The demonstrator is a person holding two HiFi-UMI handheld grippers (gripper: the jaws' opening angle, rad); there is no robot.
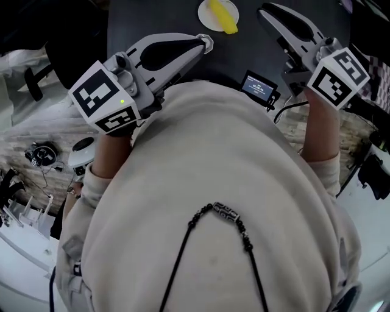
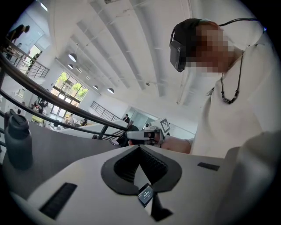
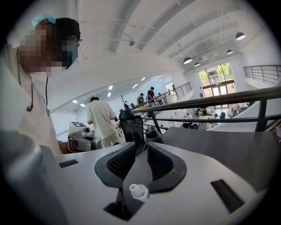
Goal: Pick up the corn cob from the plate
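A yellow corn cob (image 1: 223, 16) lies on a small white plate (image 1: 203, 13) on the dark table, at the top of the head view. My left gripper (image 1: 206, 41) points toward the plate from the lower left and stops short of it. Its jaws meet at the tips (image 2: 139, 147), shut and empty. My right gripper (image 1: 263, 11) hovers right of the plate, apart from it. A narrow gap shows between its fingertips (image 3: 141, 147), with nothing in it. Neither gripper view shows the corn or the plate.
A small device with a lit screen (image 1: 259, 85) sits near the table's front edge between my arms. A dark bottle (image 2: 17, 140) stands on the table at the left. Another bottle (image 3: 153, 134) and a black chair back (image 3: 131, 127) lie beyond the right gripper.
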